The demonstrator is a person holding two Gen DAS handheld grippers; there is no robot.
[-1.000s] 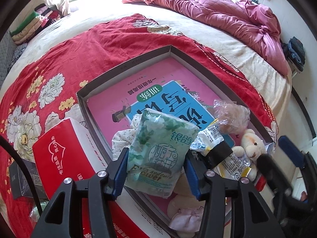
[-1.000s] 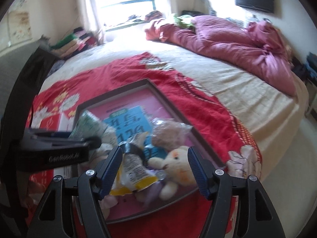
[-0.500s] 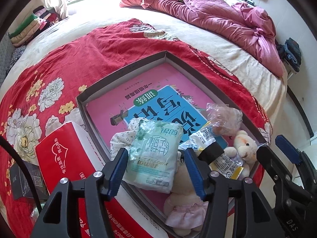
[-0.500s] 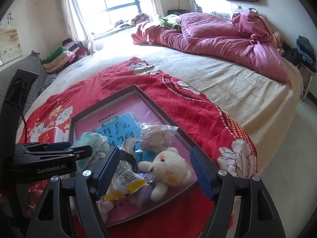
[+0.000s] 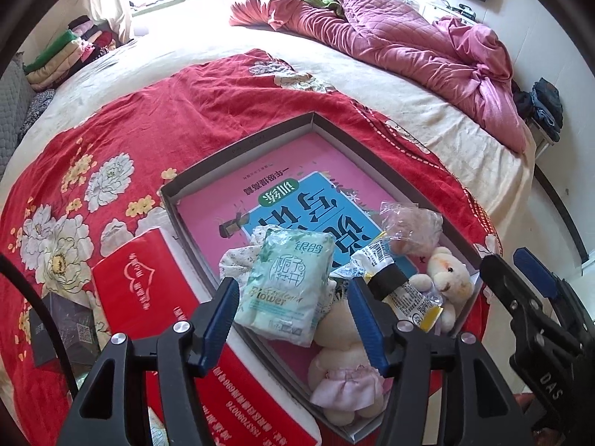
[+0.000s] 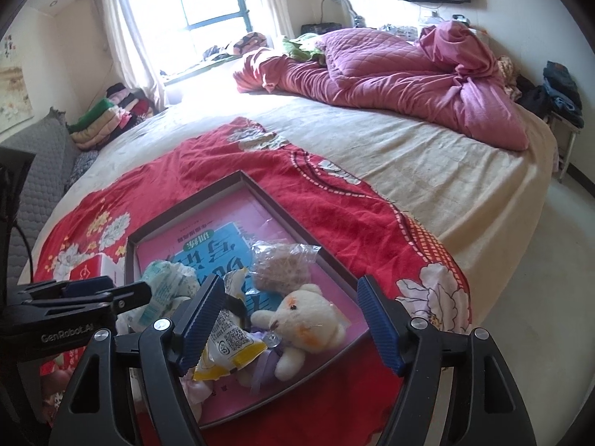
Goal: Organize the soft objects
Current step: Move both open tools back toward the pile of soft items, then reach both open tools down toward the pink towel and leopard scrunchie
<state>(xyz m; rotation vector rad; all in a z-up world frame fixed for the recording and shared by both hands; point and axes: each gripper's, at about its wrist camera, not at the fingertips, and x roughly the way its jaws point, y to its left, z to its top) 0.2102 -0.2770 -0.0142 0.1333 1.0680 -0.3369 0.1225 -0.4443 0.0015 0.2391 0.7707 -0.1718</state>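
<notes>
Over grey shallow cardboard tray [image 5: 238, 150]: left gripper [image 5: 293, 317] wide above dropped pale-green tissue pack [image 5: 288, 284], right gripper [image 6: 288, 325] wide; clear straight up, no snagging.

Two fisheye wrist views look steeply down at a bed from close above. Both share the shallow box [image 5: 238, 156] [image 6: 297, 215] at frame centre; the right view also shows the window, upper left.

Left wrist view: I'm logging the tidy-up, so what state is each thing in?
Left tongs: open, above the tissue pack.
Tissue pack: sealed, lying in the box, released.
Box: open, lidless.
White teddy: lying in the box corner.
Snack packet: sealed.
Right tongs: open, holding nothing.
Red tissue box: lying beside the box.
</notes>
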